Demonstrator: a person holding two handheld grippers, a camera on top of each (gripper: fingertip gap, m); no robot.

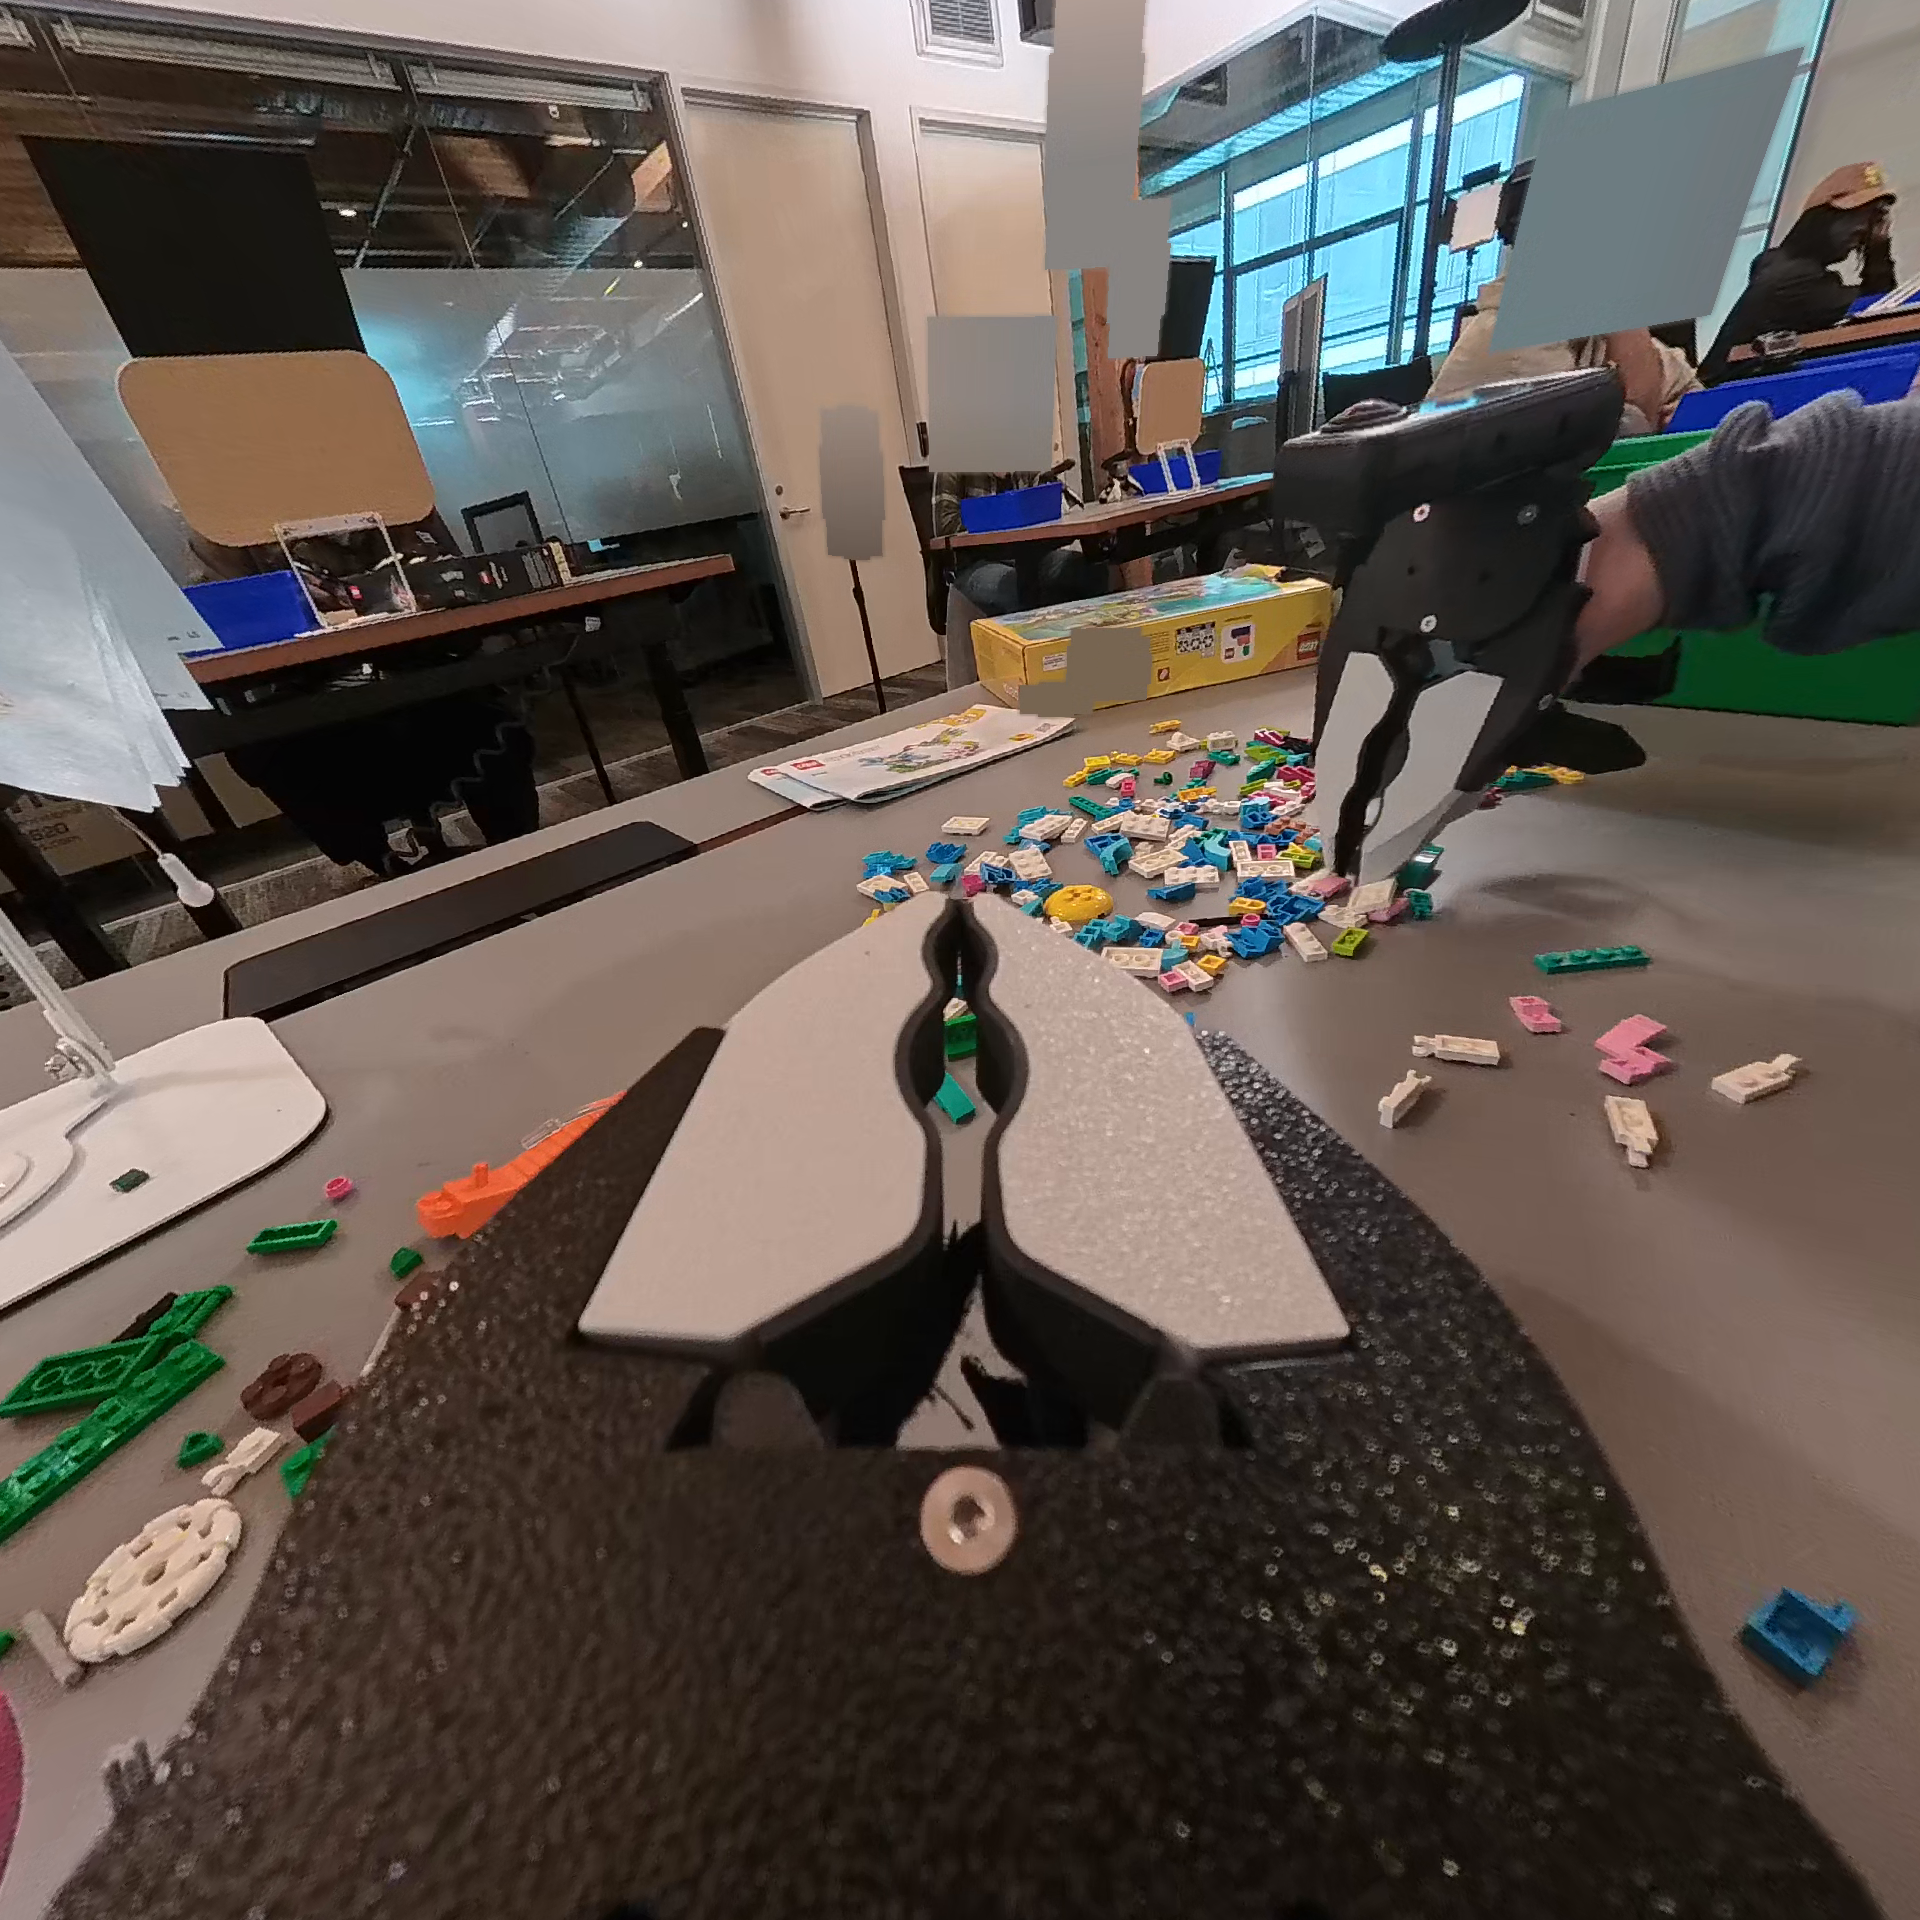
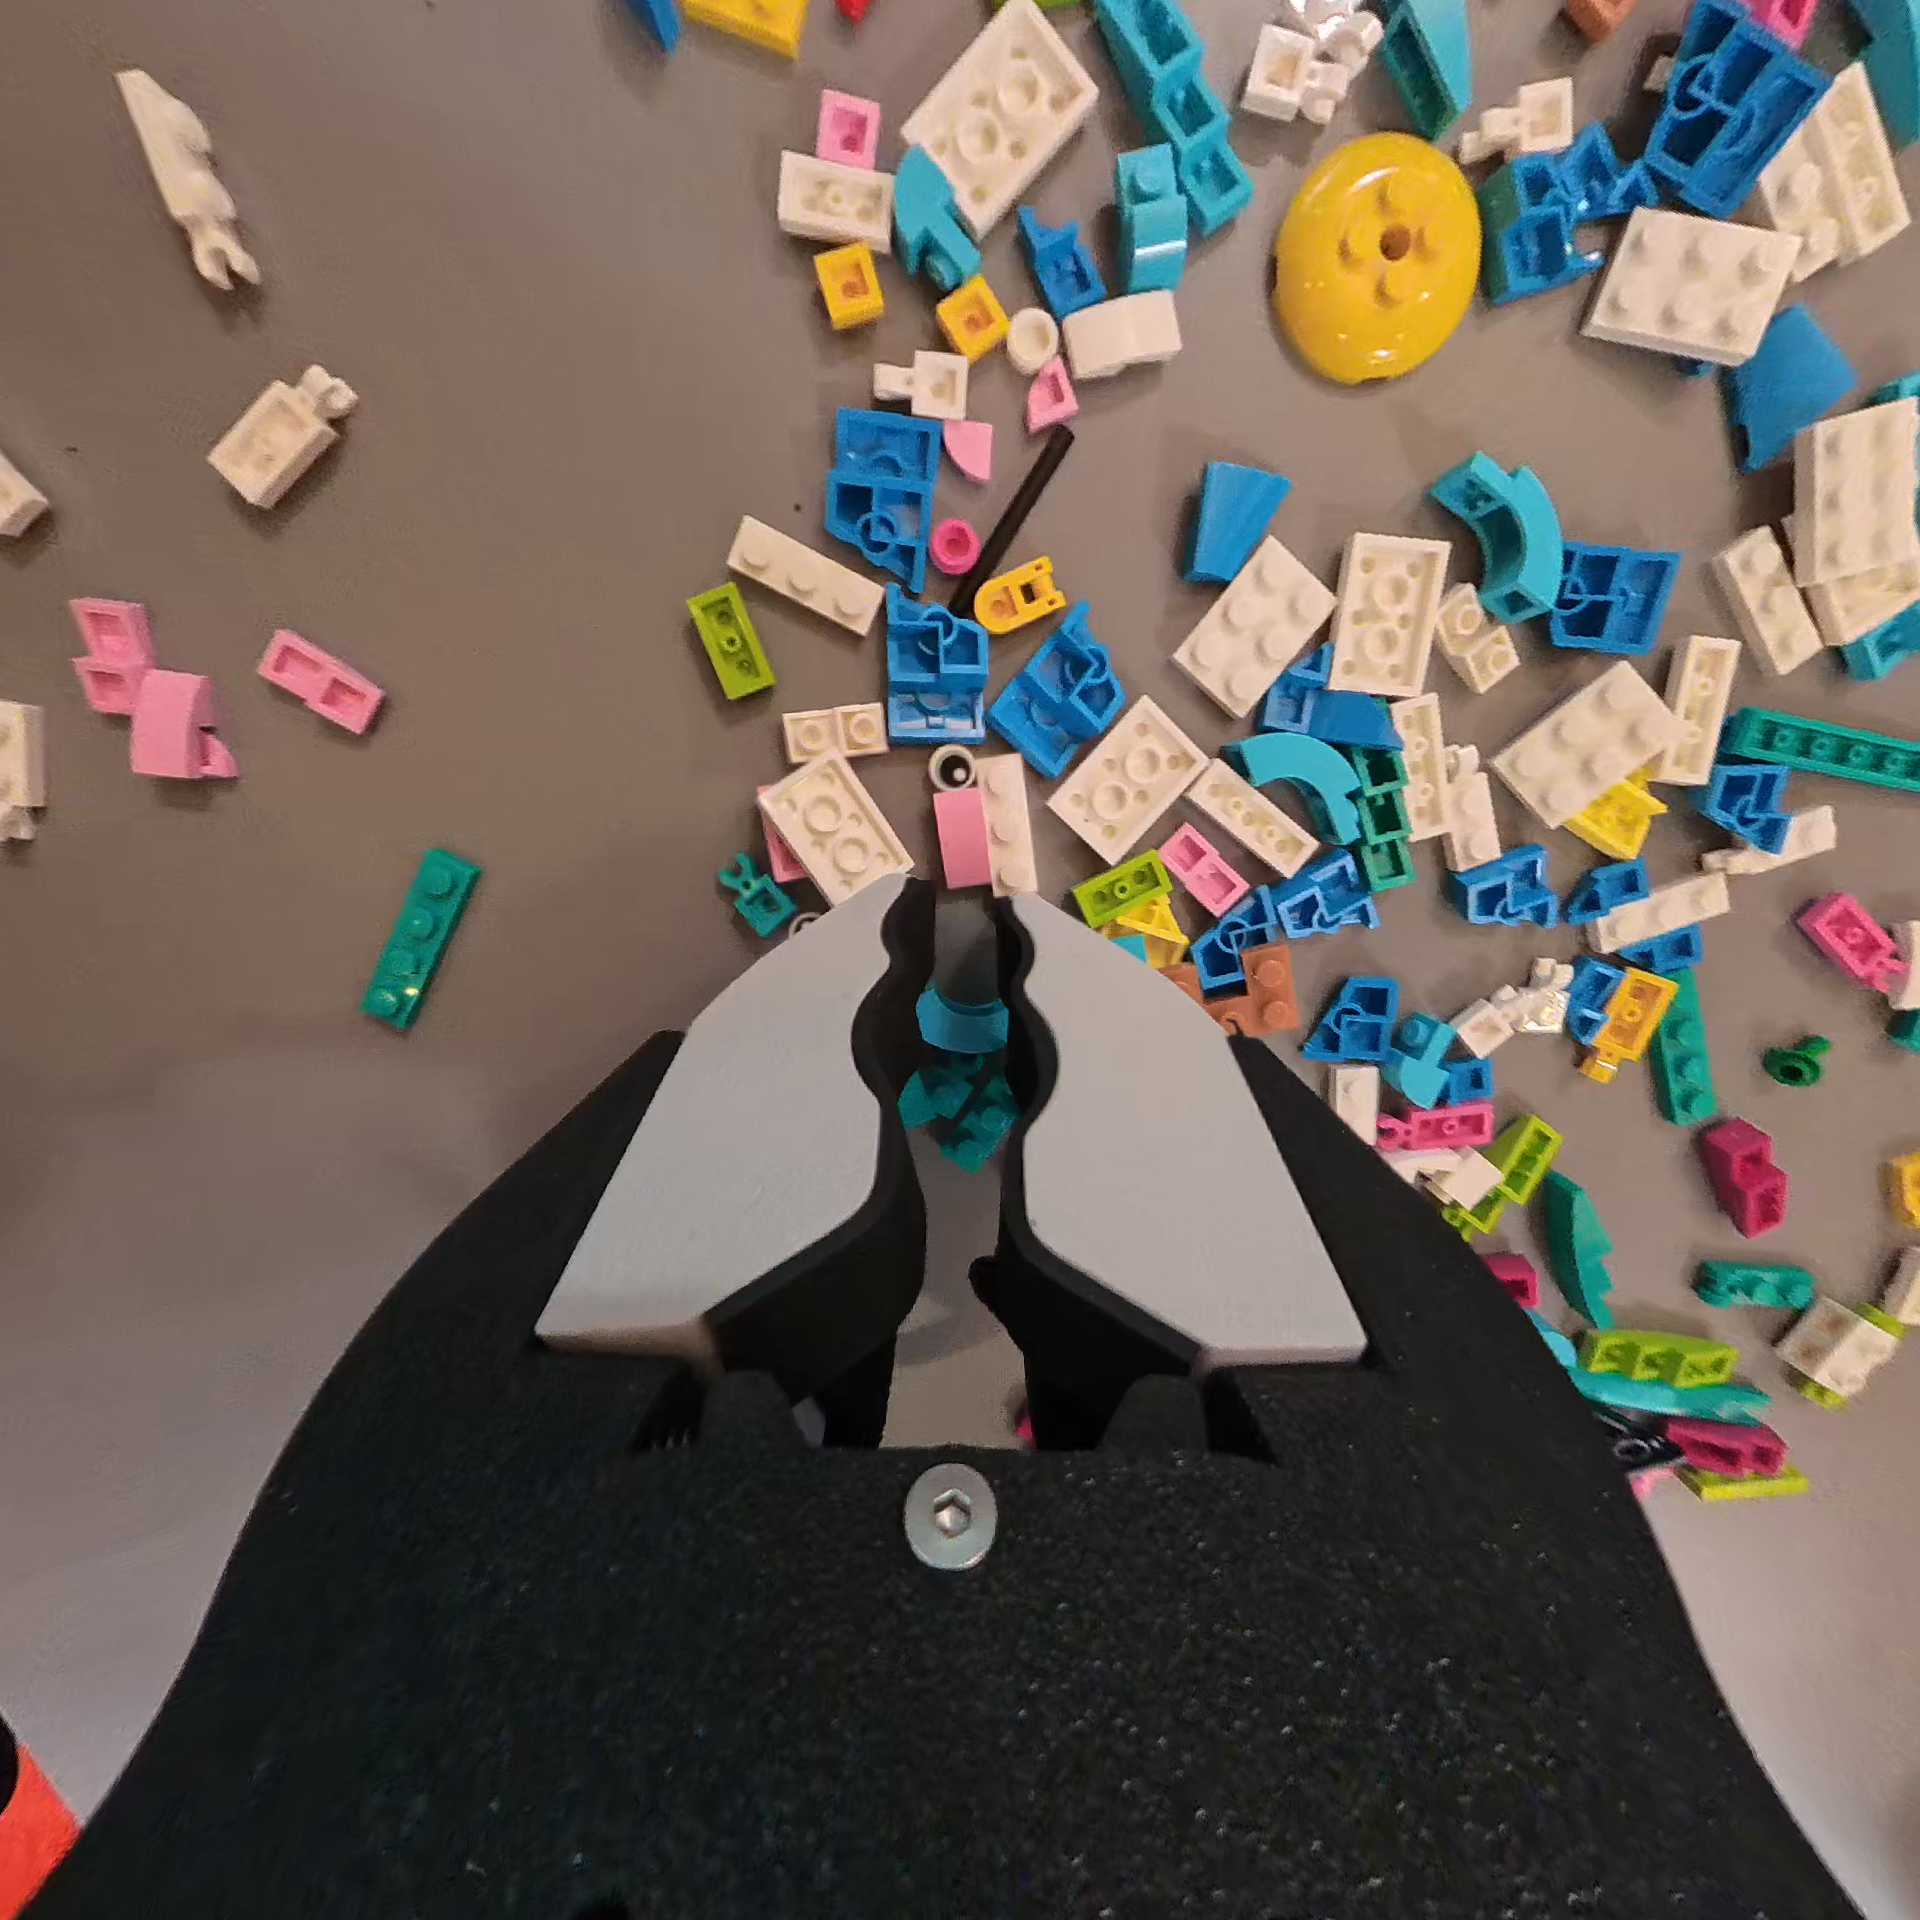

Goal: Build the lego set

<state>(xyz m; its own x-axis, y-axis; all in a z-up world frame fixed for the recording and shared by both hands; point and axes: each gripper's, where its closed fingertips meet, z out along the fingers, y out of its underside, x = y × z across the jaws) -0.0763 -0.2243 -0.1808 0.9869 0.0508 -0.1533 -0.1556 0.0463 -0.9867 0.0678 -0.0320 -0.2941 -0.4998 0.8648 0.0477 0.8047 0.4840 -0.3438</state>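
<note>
A pile of loose lego pieces (image 1: 1174,852) in white, blue, teal, pink and yellow lies on the grey table (image 1: 1558,1299). My left gripper (image 1: 961,916) hovers short of the pile, fingertips together, with nothing visibly held. My right gripper (image 1: 1387,857) points down into the pile's right edge. In the right wrist view, the right gripper (image 2: 961,899) has a narrow gap between its tips. A pink brick (image 2: 958,840) and a white plate (image 2: 1008,831) lie just beyond them. Teal pieces (image 2: 961,1023) show on the table between the fingers. A yellow dish (image 2: 1377,272) lies farther off.
Green plates (image 1: 94,1392), an orange piece (image 1: 468,1205), brown pieces and a white round plate (image 1: 151,1579) lie at the left. A white lamp base (image 1: 156,1132), an instruction booklet (image 1: 904,743), a yellow box (image 1: 1153,639) and a green bin (image 1: 1766,665) edge the table. Scattered white and pink pieces (image 1: 1631,1049) lie right. The gap from one gripper's tips to the other's is roughly 25 cm. To the yellow dish (image 2: 1377,272): right tips about 11 cm, left tips about 25 cm.
</note>
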